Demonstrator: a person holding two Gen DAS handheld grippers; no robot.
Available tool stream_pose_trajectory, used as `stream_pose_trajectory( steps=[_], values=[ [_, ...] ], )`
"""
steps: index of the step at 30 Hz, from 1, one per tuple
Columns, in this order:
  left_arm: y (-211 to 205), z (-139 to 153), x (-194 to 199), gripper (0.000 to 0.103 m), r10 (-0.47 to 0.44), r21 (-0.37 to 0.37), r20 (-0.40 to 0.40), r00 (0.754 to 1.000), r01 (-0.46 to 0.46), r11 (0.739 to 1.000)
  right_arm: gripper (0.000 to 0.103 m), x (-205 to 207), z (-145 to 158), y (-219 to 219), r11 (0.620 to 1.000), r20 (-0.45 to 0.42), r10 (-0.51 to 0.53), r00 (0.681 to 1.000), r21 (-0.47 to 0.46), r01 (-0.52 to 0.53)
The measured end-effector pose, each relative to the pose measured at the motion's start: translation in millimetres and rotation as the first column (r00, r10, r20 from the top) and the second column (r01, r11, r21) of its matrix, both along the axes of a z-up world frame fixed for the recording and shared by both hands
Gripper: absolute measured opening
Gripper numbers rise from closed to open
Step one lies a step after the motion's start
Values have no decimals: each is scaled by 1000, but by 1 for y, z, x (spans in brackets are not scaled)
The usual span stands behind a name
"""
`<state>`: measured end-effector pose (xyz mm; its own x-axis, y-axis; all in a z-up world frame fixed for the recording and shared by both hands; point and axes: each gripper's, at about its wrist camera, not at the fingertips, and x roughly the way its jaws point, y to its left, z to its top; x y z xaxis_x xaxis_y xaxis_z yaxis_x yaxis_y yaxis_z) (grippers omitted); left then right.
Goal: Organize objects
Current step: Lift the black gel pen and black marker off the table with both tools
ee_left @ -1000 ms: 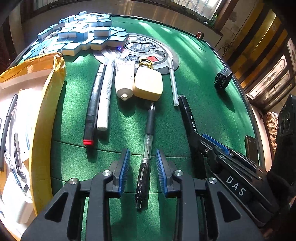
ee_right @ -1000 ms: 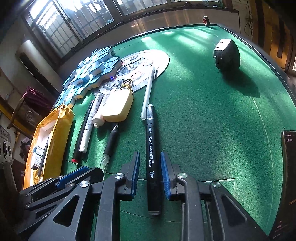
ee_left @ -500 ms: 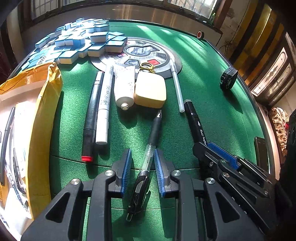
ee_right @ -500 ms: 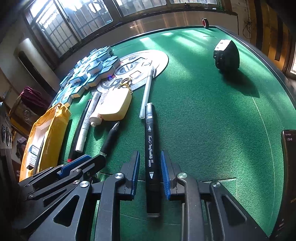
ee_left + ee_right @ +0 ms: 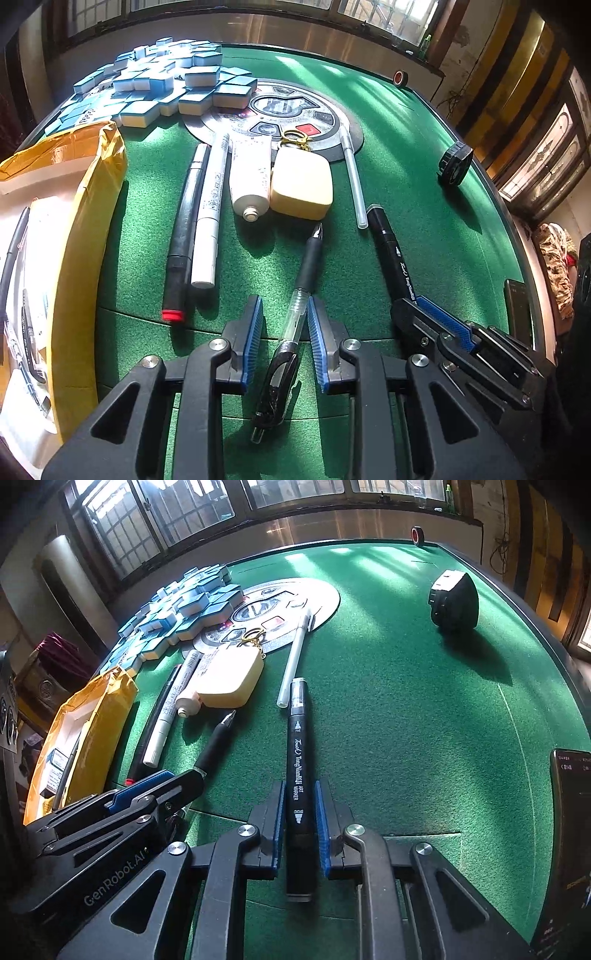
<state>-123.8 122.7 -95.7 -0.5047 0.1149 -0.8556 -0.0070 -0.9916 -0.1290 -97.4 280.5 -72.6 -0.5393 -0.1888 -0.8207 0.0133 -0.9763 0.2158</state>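
Observation:
My left gripper [image 5: 284, 314] straddles a black gel pen [image 5: 295, 314] lying on the green felt; its blue pads stand a little off the clear barrel on both sides. My right gripper [image 5: 300, 805] is shut on a black art marker [image 5: 298, 760], pads pressed against its barrel. Ahead lie a black pen with a red end [image 5: 183, 236], a white marker [image 5: 210, 210], a white tube [image 5: 245, 177], a cream case with a gold ring [image 5: 301, 184] and a clear pen [image 5: 352, 184].
An open yellow padded envelope [image 5: 85, 221] holding stationery lies at the left. Blue mahjong tiles [image 5: 166, 88] are piled beyond the round centre panel [image 5: 325, 122]. A black tape measure [image 5: 454, 602] and a red tape roll [image 5: 418, 535] sit far right; a phone [image 5: 570, 830] lies at the right edge.
The left gripper has narrowed around the gel pen, which now lies tilted to the right. The right gripper has closed onto the art marker.

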Motion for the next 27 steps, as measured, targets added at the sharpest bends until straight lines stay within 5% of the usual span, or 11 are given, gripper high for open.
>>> stream_pose_trajectory(
  steps=[9, 16, 27],
  values=[
    [1, 0, 0, 20, -6, -30, 2, 1000, 6, 1000, 13, 3, -1, 0, 1000, -3, 7, 1000, 4, -7],
    [8, -1, 2, 9, -22, -109, 1, 1000, 22, 994, 13, 4, -1, 1, 1000, -3, 5, 1000, -6, -5],
    [10, -1, 5, 9, -31, -120, 6, 1000, 31, 992, 13, 5, 0, 0, 1000, -12, 1, 1000, 2, -1]
  ],
)
